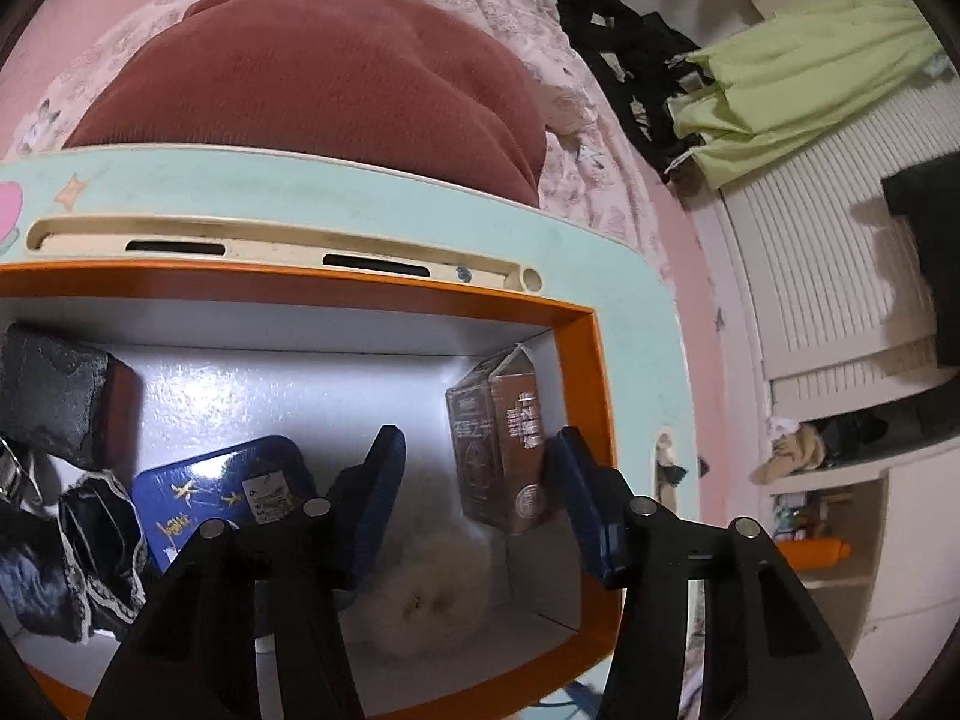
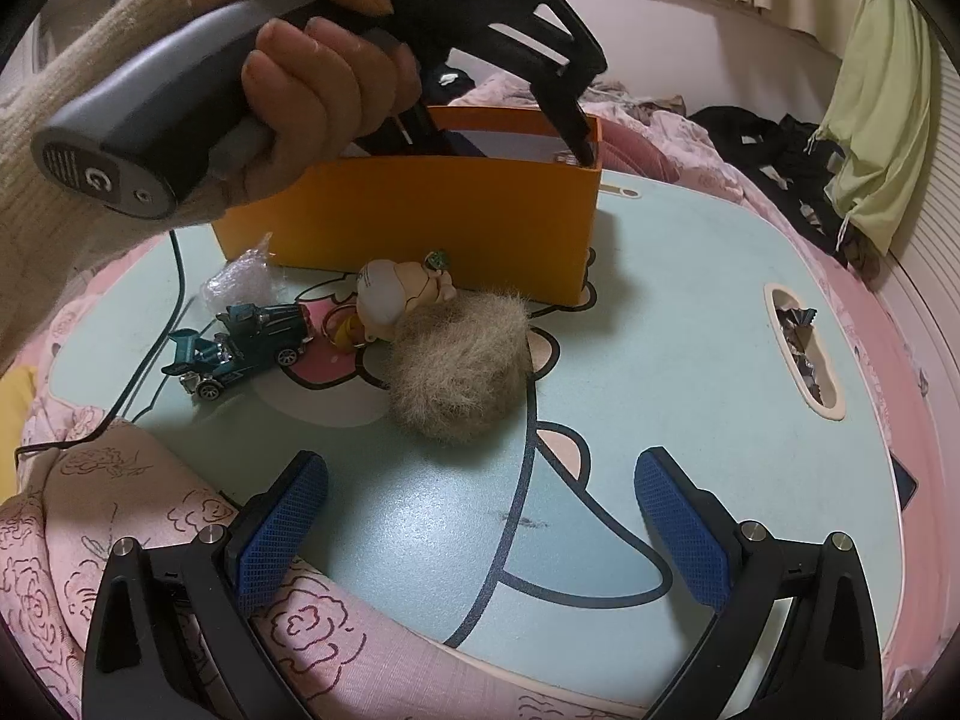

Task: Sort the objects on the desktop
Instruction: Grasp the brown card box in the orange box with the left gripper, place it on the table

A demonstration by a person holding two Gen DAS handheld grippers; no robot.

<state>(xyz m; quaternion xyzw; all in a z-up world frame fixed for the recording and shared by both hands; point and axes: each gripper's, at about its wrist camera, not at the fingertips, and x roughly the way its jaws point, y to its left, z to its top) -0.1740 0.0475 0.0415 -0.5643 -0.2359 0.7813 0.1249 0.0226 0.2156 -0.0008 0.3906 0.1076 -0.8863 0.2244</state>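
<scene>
My left gripper is open and reaches down inside the orange box. A brown card box stands upright between its fingers, next to the right pad, apart from the left pad. A fluffy cream pom-pom, a blue tin and black lace items lie in the box. My right gripper is open and empty, low over the light blue lap table. In front of it lie a beige fur ball, a small doll figure and a teal toy car.
The orange box stands at the table's far side, with my left hand and gripper above it. A clear plastic wrap and a black cable lie at the left. A table slot holds wrappers. Pink bedding surrounds the table.
</scene>
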